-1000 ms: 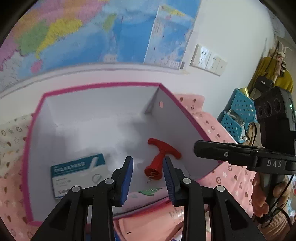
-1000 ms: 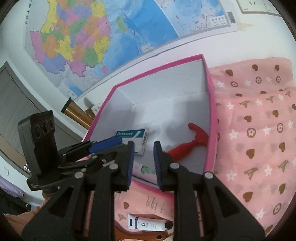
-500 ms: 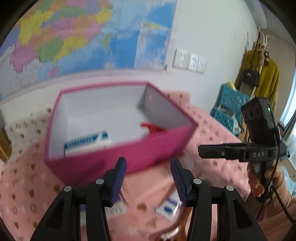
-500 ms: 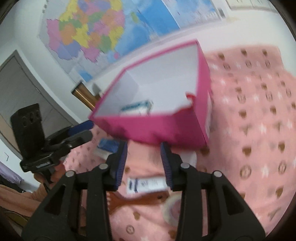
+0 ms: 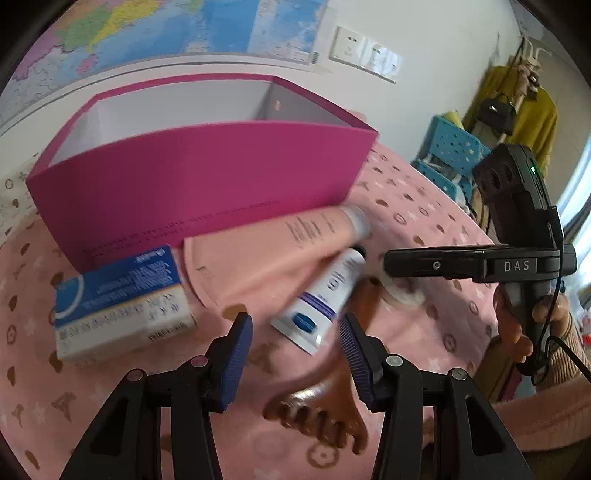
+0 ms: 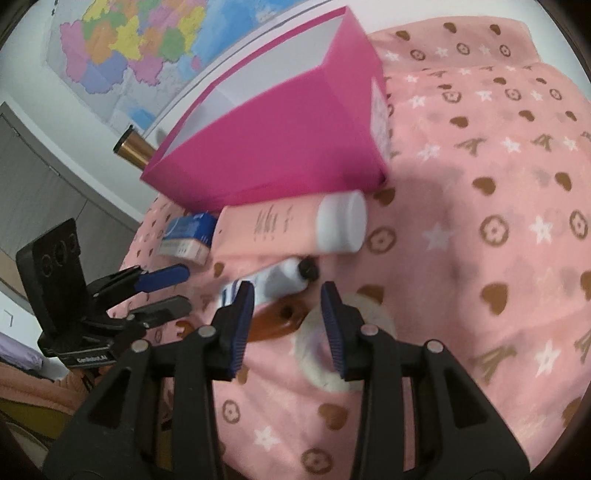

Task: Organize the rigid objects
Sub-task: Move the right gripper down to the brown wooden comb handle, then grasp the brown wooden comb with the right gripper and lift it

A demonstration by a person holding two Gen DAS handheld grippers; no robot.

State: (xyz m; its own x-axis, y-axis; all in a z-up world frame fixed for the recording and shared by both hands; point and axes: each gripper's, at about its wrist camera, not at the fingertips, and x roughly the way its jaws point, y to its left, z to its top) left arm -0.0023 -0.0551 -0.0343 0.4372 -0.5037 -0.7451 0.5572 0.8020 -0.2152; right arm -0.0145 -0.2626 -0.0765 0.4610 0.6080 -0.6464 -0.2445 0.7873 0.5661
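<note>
A pink box point(image 5: 199, 177) stands on the pink patterned cloth. In front of it lie a blue-and-white carton point(image 5: 118, 306), a large pink tube point(image 5: 280, 251), a small white tube point(image 5: 325, 295), a wooden comb point(image 5: 317, 406) and a white tape roll point(image 6: 373, 317). My left gripper point(image 5: 295, 332) is open just above the small tube's flat end and the comb, and its pads press on nothing. My right gripper point(image 6: 288, 306) is open over the comb handle point(image 6: 277, 321), beside the small white tube point(image 6: 280, 280) and the roll. The box's inside is hidden.
A map point(image 5: 166, 33) and wall sockets point(image 5: 365, 55) are behind the box. Blue baskets point(image 5: 450, 155) and a yellow garment point(image 5: 517, 107) stand at the right. A brass cylinder point(image 6: 136, 149) lies left of the pink box point(image 6: 280, 140). A hand point(image 5: 524, 325) holds the right gripper.
Both grippers have drawn back from over the box and sunk toward the cloth in front of it. Both jaws stand wider. The red handle and carton inside the box have gone out of view.
</note>
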